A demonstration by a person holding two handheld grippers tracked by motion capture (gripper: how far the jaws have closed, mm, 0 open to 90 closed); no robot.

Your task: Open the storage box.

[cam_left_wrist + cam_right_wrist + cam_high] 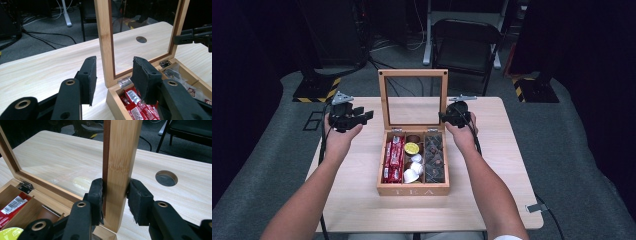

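The lid point(414, 99) of the wooden tea box point(413, 190) stands upright and open at the middle of the tabletop point(352, 200), hinged along the box's far edge, its glass pane framed in light wood. We see our right claw point(455, 114) clamped on the right-hand upright of that frame: in the right gripper view the two black pads point(96, 192) press flat against either face of the wooden bar point(120, 170), low down, just above the box's rear corner. The right hand point(463, 134) wraps the gripper body from behind, with the forearm running straight up from the bottom edge of the high view and the wrist level, so the jaws point forward and slightly inward toward the lid.

Our left claw point(357, 116) hangs above the tabletop to the left of the box, well clear of the lid's left upright. Its jaws stand partly apart and hold nothing; in the left gripper view the left frame bar point(106, 42) rises beyond the gap between the pads point(91, 77), untouched. The left hand point(339, 140) grips the body from below, the forearm angling in from the lower left, the jaws aimed across toward the lid.

Inside the box we make out red packets point(394, 159) in the left compartment, a yellow-topped capsule point(412, 148) and white ones point(414, 167) in the middle, and dark sachets point(435, 157) on the right.
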